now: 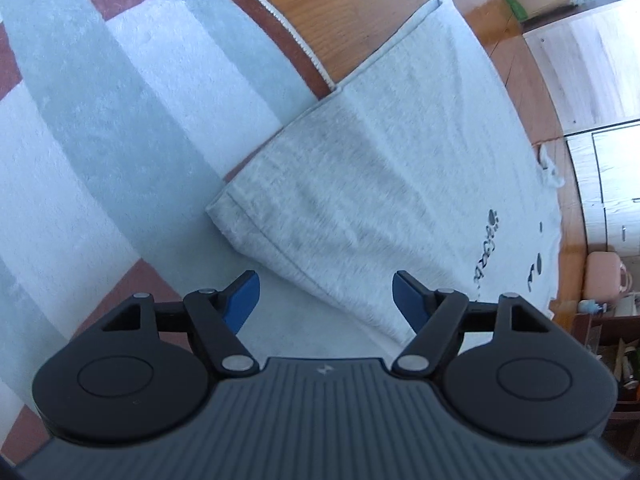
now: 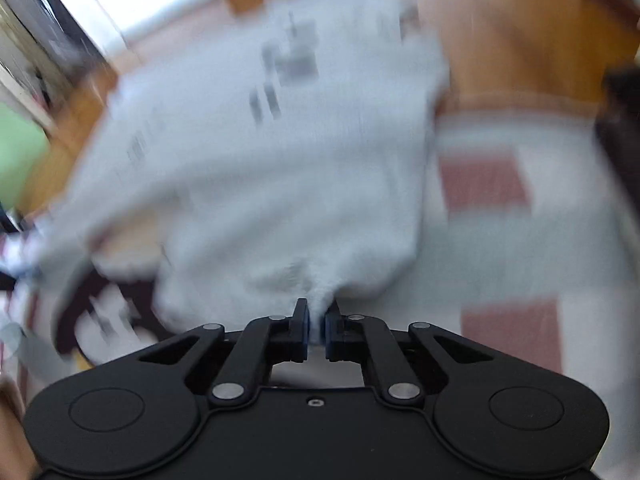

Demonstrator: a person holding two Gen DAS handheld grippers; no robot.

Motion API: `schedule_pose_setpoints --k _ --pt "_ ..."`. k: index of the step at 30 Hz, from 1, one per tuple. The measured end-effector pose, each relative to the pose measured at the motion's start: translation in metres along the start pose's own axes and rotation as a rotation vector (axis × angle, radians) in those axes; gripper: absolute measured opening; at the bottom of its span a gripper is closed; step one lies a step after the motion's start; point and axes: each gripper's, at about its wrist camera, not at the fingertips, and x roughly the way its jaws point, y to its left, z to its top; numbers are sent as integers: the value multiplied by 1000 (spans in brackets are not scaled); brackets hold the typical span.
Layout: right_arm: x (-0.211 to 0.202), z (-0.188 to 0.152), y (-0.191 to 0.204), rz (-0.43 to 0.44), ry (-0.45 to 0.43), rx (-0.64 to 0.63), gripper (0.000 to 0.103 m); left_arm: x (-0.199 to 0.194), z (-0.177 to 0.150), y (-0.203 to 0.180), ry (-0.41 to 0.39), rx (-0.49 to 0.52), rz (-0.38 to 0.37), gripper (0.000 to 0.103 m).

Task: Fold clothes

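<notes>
A light grey garment (image 1: 384,168) with dark print near its far right lies flat, partly on the rug and partly on the wooden floor. In the left wrist view my left gripper (image 1: 326,292) hovers just above the garment's near hemmed edge, jaws wide apart with nothing between the blue pads. The right wrist view is blurred by motion. There the same grey garment (image 2: 280,160) spreads ahead, and my right gripper (image 2: 317,320) is shut on a pinched bunch of its near edge, which rises into the pads.
A rug (image 1: 120,140) with pale blue, white and brick-red blocks covers the floor on the left. Wooden floor (image 1: 360,12) runs beyond it. A pink box (image 1: 604,276) and cluttered shelves stand at the right edge, with pale cabinets (image 1: 600,168) behind.
</notes>
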Motion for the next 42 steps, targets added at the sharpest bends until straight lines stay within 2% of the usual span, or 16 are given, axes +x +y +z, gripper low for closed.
schedule_pose_setpoints --k 2,3,6,11,15,18,21,22,23,24,25,29,35,39,41,42 --pt "-28 8 3 28 -127 -17 8 -1 -1 1 1 6 13 73" --pt "-35 9 4 -11 -146 -38 8 0 -2 2 7 7 18 73" --pt "-26 -5 -6 -101 -93 -34 8 1 -2 -1 17 23 29 73" --pt "10 -32 -13 -196 -21 -22 8 -3 -5 -10 -33 118 193 78" --pt "-3 -24 -2 -285 -110 -128 8 -1 -2 -9 -41 140 232 80" --pt "-10 -9 -5 -276 -160 -108 8 3 1 -7 -42 122 203 100" --pt "-8 1 -9 -264 -176 -79 8 7 2 -11 -75 136 205 103" --pt "-7 1 -8 -267 -175 -83 8 7 1 -16 -98 181 225 94" --pt "-6 1 -7 -270 -175 -87 8 7 0 -21 -121 228 245 47" --pt "-4 0 -6 -273 -174 -90 8 5 -2 -27 -146 287 288 18" --pt "-3 0 -5 -276 -174 -94 8 3 -2 -33 -163 325 305 7" --pt "-2 4 -3 -273 -182 -107 8 -27 3 -44 -260 340 150 6" --pt "4 19 -5 -293 -197 -115 8 -48 3 -60 -375 396 -14 6" --pt "20 45 -3 -314 -176 -133 8 -40 28 -84 -413 422 -81 6" --pt "24 74 -2 -287 -184 -113 8 -35 42 -96 -441 431 -75 6" --pt "27 89 -3 -281 -184 -88 8 -29 47 -103 -451 448 -33 6"
